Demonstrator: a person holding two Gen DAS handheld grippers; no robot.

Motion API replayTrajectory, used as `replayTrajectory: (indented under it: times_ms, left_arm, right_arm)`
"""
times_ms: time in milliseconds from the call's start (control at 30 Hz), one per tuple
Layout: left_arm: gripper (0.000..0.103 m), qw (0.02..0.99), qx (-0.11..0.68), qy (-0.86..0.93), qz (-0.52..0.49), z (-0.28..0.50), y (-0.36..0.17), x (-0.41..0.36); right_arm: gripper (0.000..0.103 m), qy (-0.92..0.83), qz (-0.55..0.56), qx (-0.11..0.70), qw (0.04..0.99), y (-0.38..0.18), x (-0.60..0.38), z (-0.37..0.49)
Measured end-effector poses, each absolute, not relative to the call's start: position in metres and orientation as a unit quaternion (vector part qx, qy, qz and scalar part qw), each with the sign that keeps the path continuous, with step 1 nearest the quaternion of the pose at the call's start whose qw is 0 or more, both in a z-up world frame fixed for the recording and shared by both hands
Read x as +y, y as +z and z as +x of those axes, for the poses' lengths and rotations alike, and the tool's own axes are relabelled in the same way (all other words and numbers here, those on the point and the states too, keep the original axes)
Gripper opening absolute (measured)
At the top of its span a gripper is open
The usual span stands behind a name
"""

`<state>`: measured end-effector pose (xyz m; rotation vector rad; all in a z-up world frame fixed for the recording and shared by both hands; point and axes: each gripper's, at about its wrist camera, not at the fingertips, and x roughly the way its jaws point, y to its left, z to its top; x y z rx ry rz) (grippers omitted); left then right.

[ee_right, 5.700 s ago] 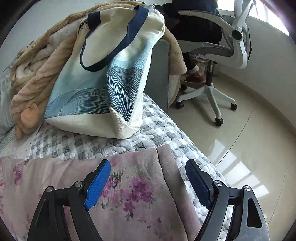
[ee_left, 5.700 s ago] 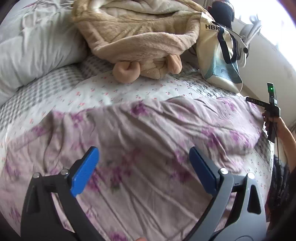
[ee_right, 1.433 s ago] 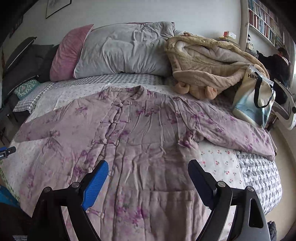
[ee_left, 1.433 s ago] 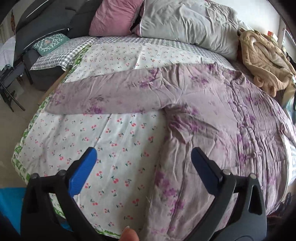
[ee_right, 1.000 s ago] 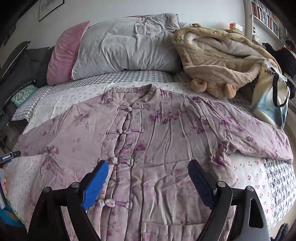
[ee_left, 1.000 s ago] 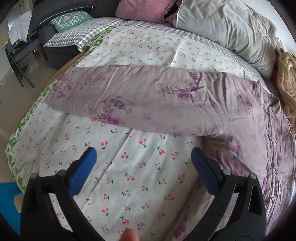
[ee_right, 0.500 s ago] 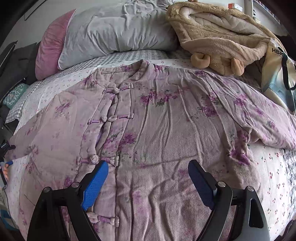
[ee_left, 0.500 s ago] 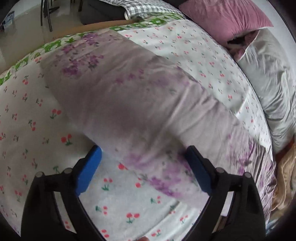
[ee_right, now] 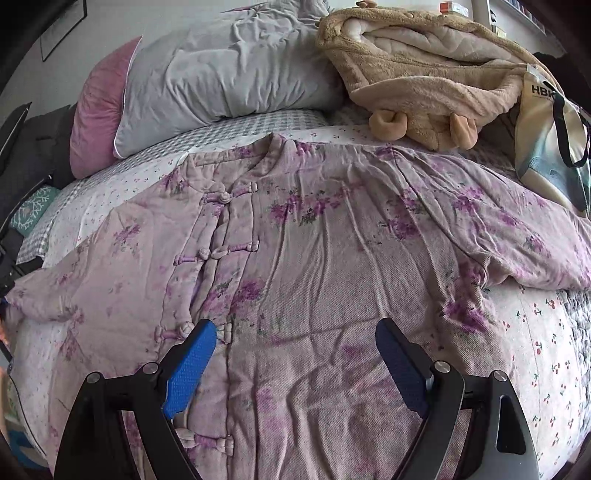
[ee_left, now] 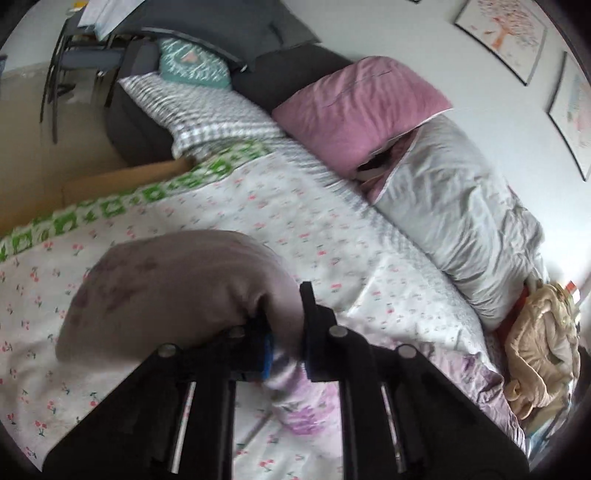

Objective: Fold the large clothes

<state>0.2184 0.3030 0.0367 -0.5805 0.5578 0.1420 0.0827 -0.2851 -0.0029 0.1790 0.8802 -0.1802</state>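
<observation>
The left tool (ee_left: 286, 345) is clamped on a sleeve of the lilac floral padded jacket (ee_right: 314, 266), lifted off the bed (ee_left: 332, 236). Only the right view shows the jacket's knot-buttoned front, beneath the right tool (ee_right: 295, 365), its fingers spread apart.

Bed (ee_right: 546, 332) with jacket (ee_right: 332, 258), pillows (ee_right: 229, 70), blanket (ee_right: 424, 66)

A home bedroom: bed (ee_right: 546, 354), pillows (ee_right: 229, 70), framed pictures (ee_left: 502, 33).

Both grippers were black angular linkage frames with round silver screws at the pivots. Right gripper (ee_right: 295, 354): ribbed blue pads (ee_right: 188, 373) on the finger inner faces, right pad darker in shade. Left gripper (ee_left: 286, 339): pale slots along the arms, a sliver of blue pad (ee_left: 266, 356) visible.
</observation>
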Motion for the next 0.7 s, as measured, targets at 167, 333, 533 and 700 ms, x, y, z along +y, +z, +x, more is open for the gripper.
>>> replayTrajectory:
  times_ms: [167,333,533,700]
  left_arm:
    - [0.013,0.942,0.224,-0.033,-0.248,0.21,0.099,0.232]
    - [0.013,0.944,0.229,-0.138,-0.194,0.207,0.128,0.139]
    - [0.014,0.921,0.282,-0.244,-0.114,0.197,0.11,0.027]
    - [0.027,0.871,0.383,-0.308,-0.013,0.187,0.061,-0.054]
  right_arm:
    - [0.089,-0.079,0.099,0.413,0.902,0.006,-0.284,0.08]
    - [0.089,-0.072,0.113,0.407,0.904,0.011,-0.285,0.077]
    - [0.089,-0.068,0.122,0.406,0.903,0.011,-0.287,0.076]
    - [0.089,-0.067,0.13,0.408,0.901,0.008,-0.29,0.076]
